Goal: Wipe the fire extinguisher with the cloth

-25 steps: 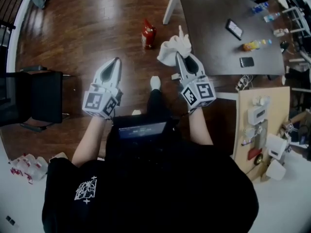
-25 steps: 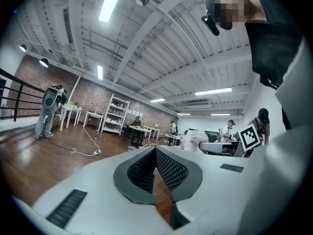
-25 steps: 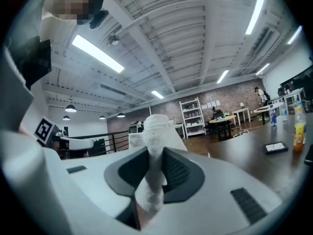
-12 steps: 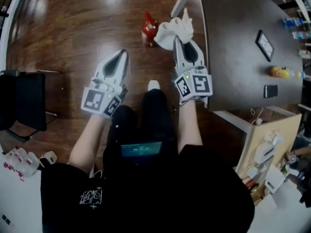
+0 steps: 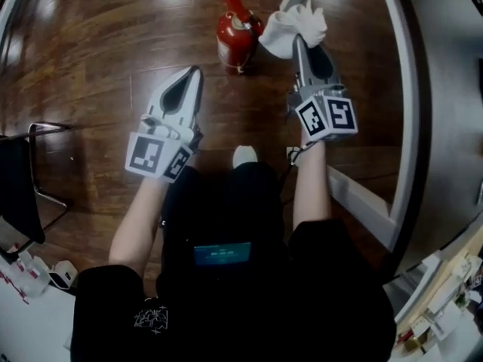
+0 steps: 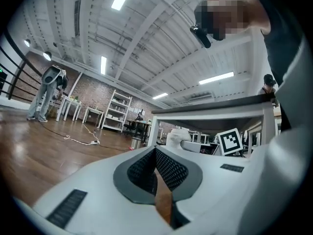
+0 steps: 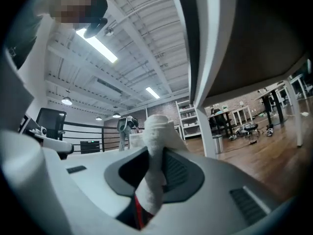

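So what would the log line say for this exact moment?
right gripper: shut on cloth | cloth: beside fire extinguisher, contact unclear | left gripper: shut, empty | fire extinguisher: on wood floor

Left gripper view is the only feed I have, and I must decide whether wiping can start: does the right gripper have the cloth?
Observer: Yes. The right gripper view shows the right gripper shut on the white cloth, which bunches out past the jaws.
Operator: Where is the fire extinguisher?
Observer: The head view shows the red fire extinguisher on the wooden floor, close beside the cloth, on its left.
Operator: And my left gripper relative to it?
Observer: In the head view the left gripper is apart from the fire extinguisher, short of it and to its left.
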A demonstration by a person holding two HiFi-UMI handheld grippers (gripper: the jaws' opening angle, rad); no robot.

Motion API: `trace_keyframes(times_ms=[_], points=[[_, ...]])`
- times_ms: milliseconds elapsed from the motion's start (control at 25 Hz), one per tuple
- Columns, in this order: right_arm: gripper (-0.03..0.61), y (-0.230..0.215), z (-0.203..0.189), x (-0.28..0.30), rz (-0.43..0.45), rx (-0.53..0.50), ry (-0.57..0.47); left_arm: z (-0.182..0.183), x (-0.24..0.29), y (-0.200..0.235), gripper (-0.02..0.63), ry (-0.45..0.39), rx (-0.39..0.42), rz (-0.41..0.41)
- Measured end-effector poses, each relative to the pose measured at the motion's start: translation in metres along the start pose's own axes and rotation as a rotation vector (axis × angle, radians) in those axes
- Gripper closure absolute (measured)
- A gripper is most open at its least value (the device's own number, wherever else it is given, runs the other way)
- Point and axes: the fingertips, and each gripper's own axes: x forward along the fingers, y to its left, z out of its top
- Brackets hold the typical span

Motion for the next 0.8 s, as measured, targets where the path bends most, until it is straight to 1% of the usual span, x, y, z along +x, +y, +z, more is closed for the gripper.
trace_keyframes(times_ms=[120, 280, 560, 800], points=[[0.485, -0.018, -0.029, 0.005, 0.022, 0.014, -0.02, -0.036, 0.003, 0.011, 0.612, -0.003, 0.001, 0.005], [0.485, -0.023, -0.055, 0.016, 0.048, -0.004, -0.008, -0.059, -0.001, 0.016, 0.612, -0.005, 0.002, 0.006], [0.485, -0.026, -0.07, 0.033, 0.059, -0.027, 0.003, -0.07, -0.006, 0.007, 0.612, -0.001, 0.01, -0.023], [0.485, -0.027, -0.081, 0.048, 0.053, -0.034, 0.019, -0.077, 0.003, 0.006, 0.612, 0.005, 0.011, -0.04]])
